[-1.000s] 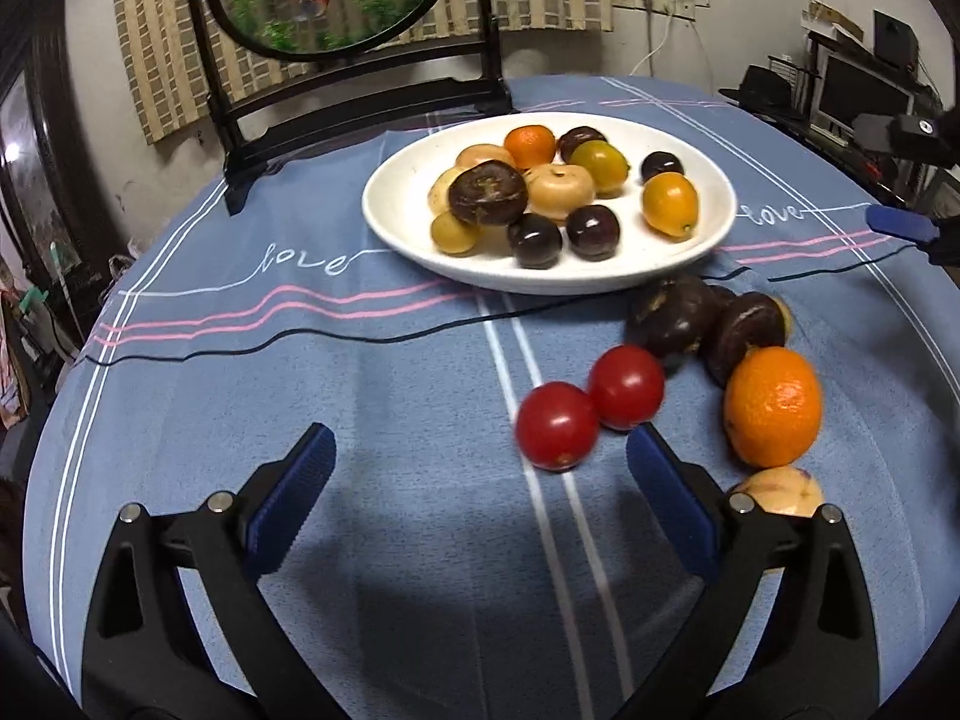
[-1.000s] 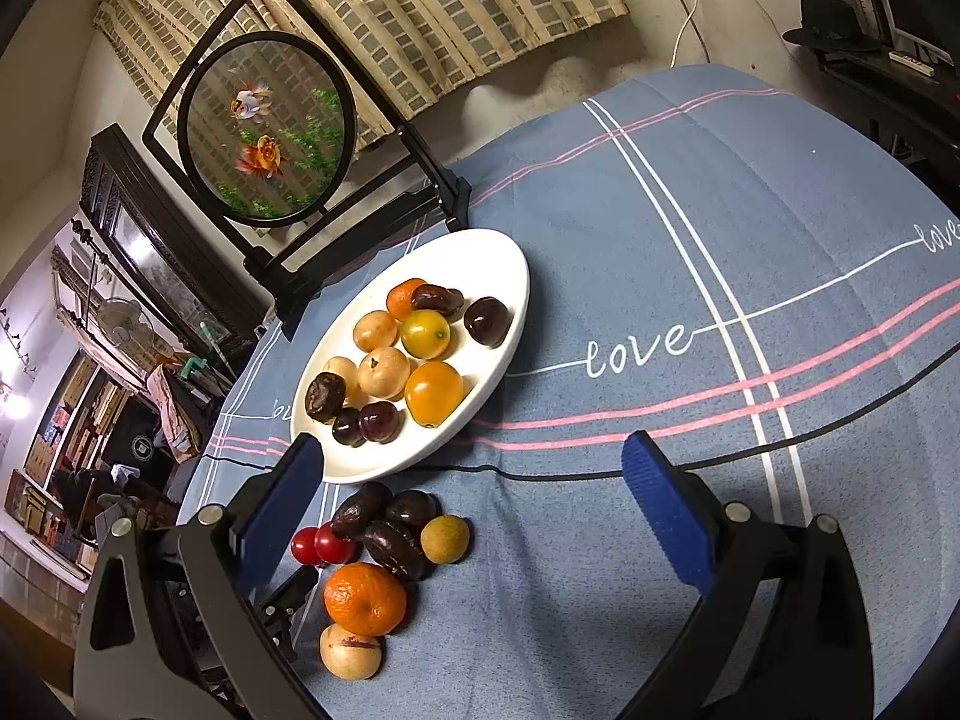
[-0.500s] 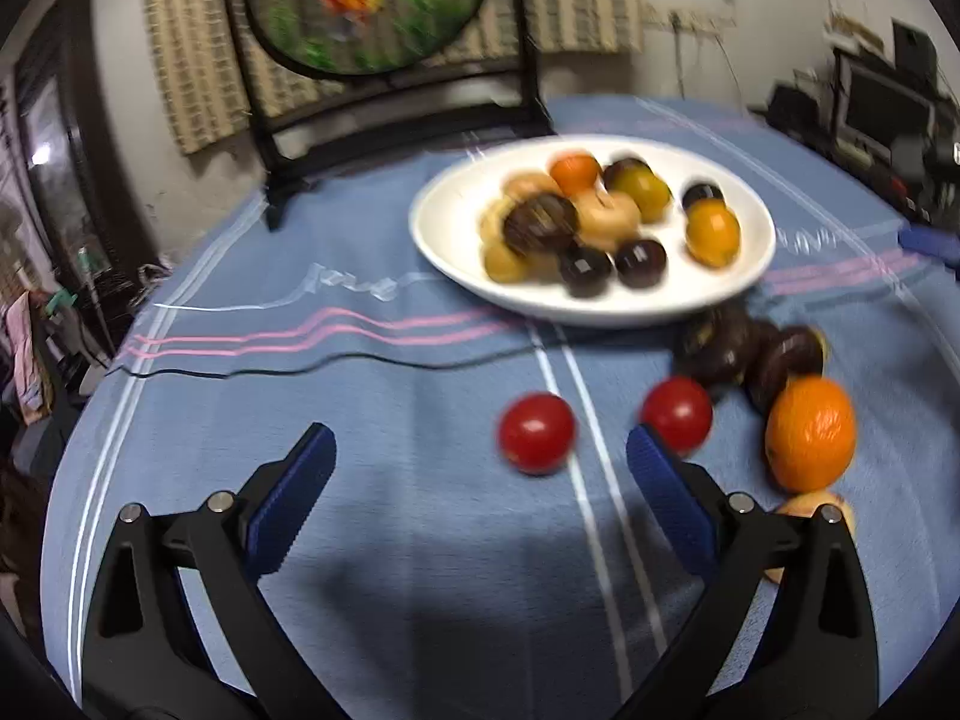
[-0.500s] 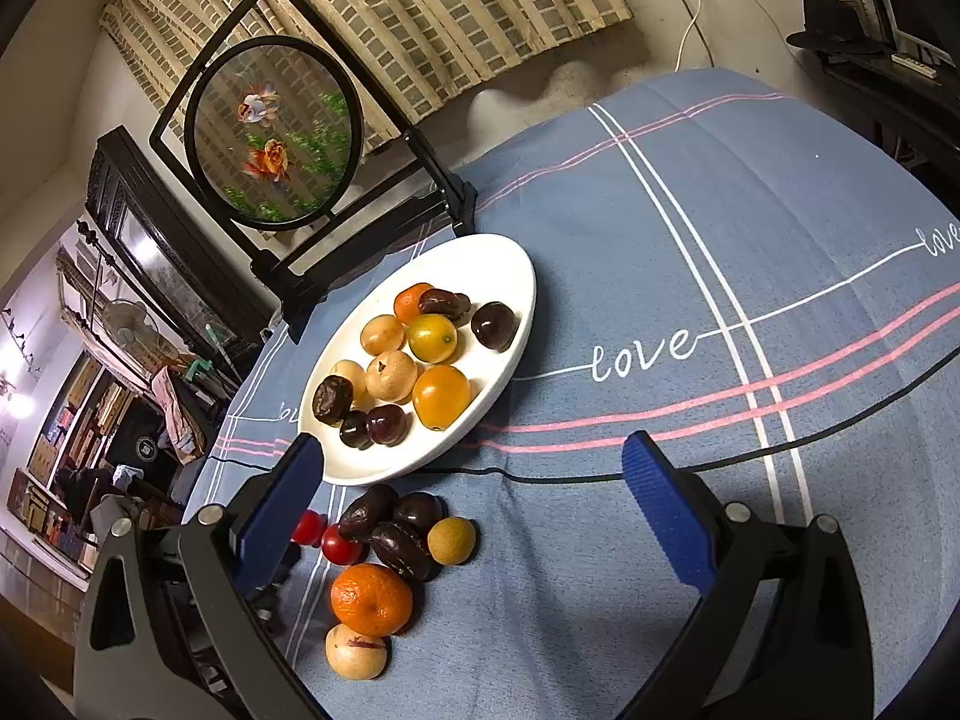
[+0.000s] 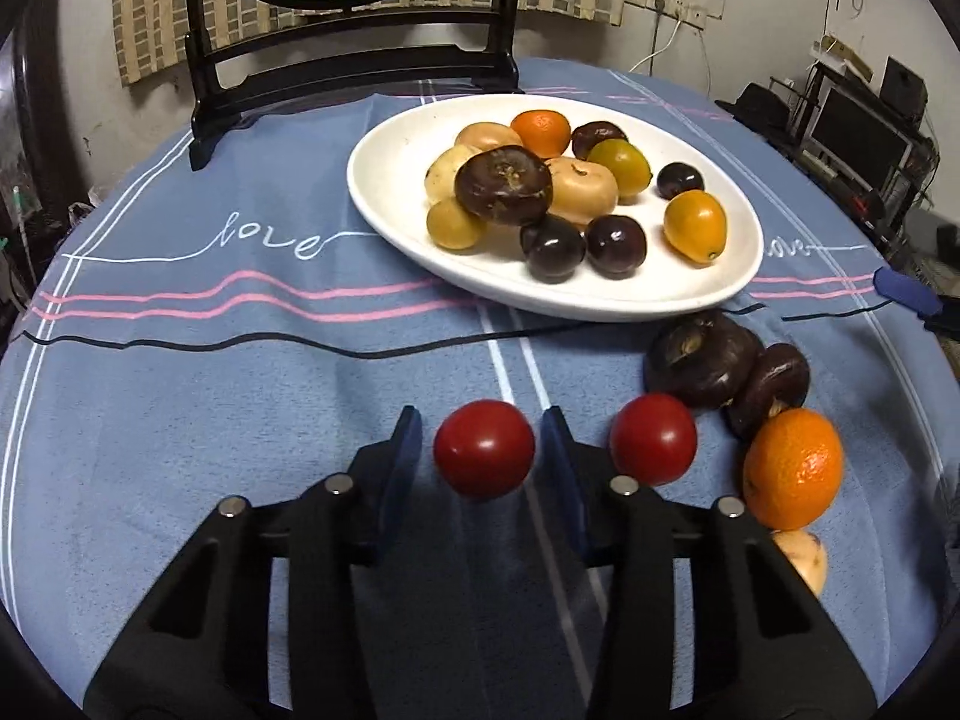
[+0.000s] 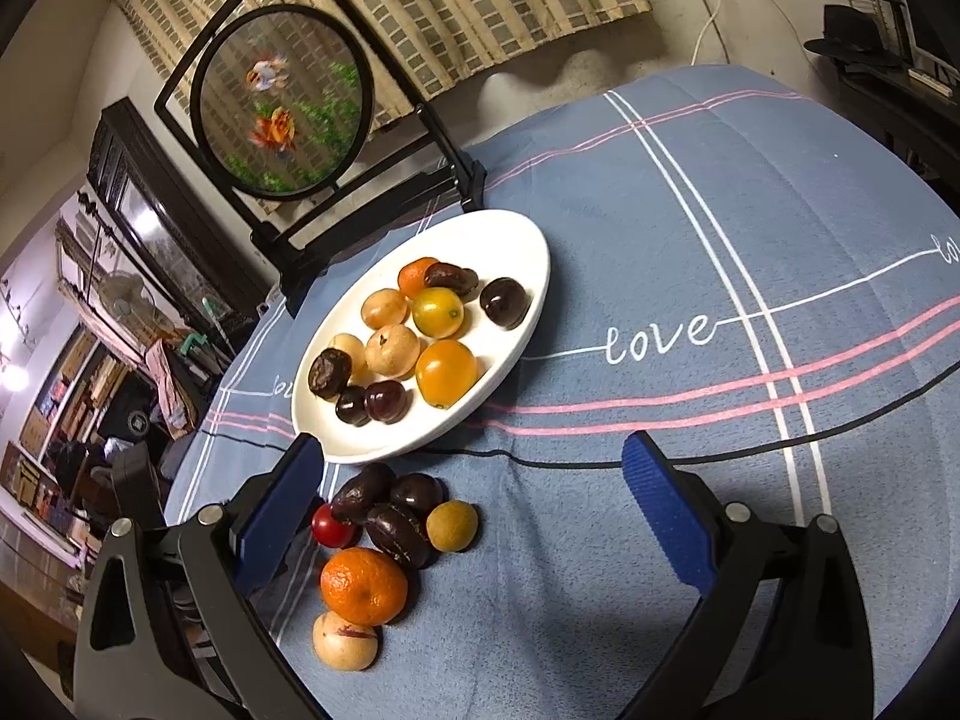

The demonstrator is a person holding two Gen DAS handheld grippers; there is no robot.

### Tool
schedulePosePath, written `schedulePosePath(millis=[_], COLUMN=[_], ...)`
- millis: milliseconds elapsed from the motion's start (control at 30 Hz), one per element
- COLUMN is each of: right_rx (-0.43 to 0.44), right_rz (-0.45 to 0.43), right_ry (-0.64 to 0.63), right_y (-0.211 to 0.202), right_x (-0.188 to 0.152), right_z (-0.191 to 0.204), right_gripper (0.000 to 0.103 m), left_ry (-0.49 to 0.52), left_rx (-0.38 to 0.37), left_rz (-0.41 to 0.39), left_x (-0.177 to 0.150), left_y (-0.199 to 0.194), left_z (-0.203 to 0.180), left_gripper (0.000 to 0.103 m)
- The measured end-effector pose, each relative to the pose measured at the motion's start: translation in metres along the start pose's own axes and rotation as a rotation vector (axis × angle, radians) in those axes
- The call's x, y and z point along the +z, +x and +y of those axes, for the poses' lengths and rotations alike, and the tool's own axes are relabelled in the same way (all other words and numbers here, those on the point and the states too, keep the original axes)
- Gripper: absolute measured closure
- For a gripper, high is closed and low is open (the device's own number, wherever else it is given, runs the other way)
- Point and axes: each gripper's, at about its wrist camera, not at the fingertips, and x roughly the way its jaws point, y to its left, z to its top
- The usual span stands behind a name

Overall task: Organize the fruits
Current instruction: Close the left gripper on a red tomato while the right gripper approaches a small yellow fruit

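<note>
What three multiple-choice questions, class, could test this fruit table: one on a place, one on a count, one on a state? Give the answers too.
1. Where is the nearer round red tomato?
A. between the left claw's fingers
B. on the floor
C. in a cup

2. How many round red tomatoes does the left wrist view show?
A. one
B. two
C. five

3. How is the right claw?
A. shut on a banana
B. open, holding nothing
C. shut on a spoon

Answers:
1 A, the blue pads flank it.
2 B, a second round red tomato lies beside it.
3 B, its fingers stand wide apart above the striped blue tablecloth.
</note>
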Motion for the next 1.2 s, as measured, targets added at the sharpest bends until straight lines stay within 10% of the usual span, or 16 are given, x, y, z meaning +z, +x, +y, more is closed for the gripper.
schedulePosePath(millis=[367,500,600,867,1200], right_rx=[-0.005,-0.055,-0.038,0.116,-0.215], right_rz=[0.029,0.043,0.088,0.198,0.138], right_ry=[-0.163,-0.267,-0.234,-0.091,-0.433], right_y=[0.006,0.010,0.021,0.039,0.041], right_x=[-0.021,-0.037,-0.036,-0.035,-0.046], right_z=[0.025,0.032,0.023,0.009,0.037], right_gripper=[0.003,0.022,0.039,0.040,0.041], left_ry=[-0.046,-0.048,-0.041,-0.042,-0.037], left_rx=[0.018,0.029,0.034,0.034,0.038], left_rz=[-0.022,-0.008,-0.007,-0.001,0.000], left_x=[-0.001,-0.001,-0.002,-0.002,-0.001], left_y=[-0.006,-0.004,-0.004,-0.003,-0.002], left_z=[0.010,0.011,0.010,0.010,0.009], left_gripper=[0.072,0.072,0.072,0.072,0.071])
